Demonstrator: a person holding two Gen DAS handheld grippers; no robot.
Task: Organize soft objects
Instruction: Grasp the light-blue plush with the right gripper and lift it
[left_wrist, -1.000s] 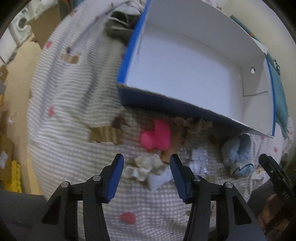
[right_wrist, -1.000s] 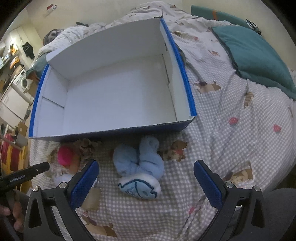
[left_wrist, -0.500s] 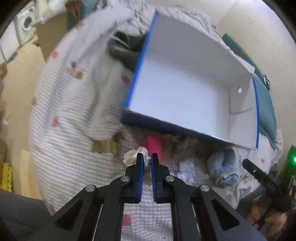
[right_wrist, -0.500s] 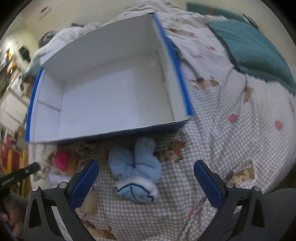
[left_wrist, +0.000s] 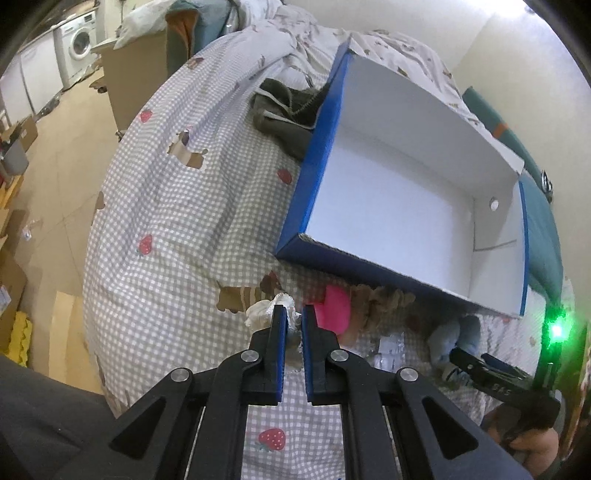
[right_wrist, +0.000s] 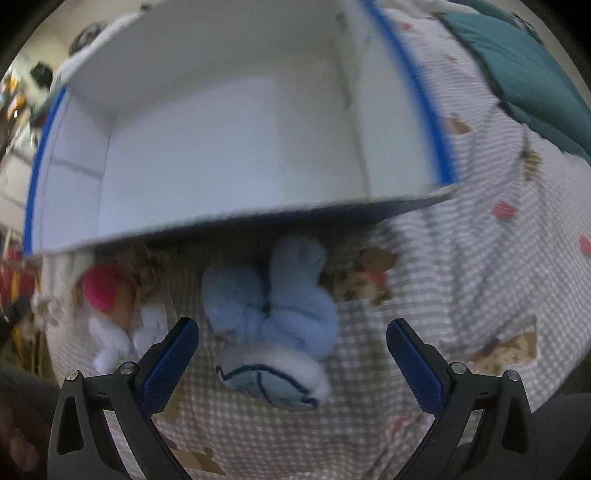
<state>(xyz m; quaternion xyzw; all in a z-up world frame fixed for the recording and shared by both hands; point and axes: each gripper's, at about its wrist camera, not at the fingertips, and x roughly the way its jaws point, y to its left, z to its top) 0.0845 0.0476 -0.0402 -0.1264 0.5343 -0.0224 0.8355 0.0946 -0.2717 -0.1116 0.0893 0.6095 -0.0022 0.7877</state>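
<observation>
My left gripper (left_wrist: 294, 314) is shut on a crumpled white cloth (left_wrist: 263, 312), lifted a little off the checked bedspread (left_wrist: 162, 206). Just beyond it lie a pink soft toy (left_wrist: 334, 308) and a brown frilly piece (left_wrist: 380, 298), in front of the empty blue-and-white box (left_wrist: 399, 199). In the right wrist view my right gripper (right_wrist: 291, 334) is open, its fingers either side of a light blue plush bundle (right_wrist: 280, 299) lying on the bedspread before the box (right_wrist: 192, 122). The pink toy (right_wrist: 101, 288) and a white soft item (right_wrist: 114, 338) lie to its left.
A dark green garment (left_wrist: 288, 118) lies against the box's far left corner. A teal pillow (right_wrist: 524, 77) sits on the bed right of the box. The bed's left edge drops to a floor with cardboard boxes (left_wrist: 140, 77) and a washing machine (left_wrist: 79, 46).
My left gripper shut on the white cloth and rose with it. My right gripper sank toward the blue plush bundle, staying open.
</observation>
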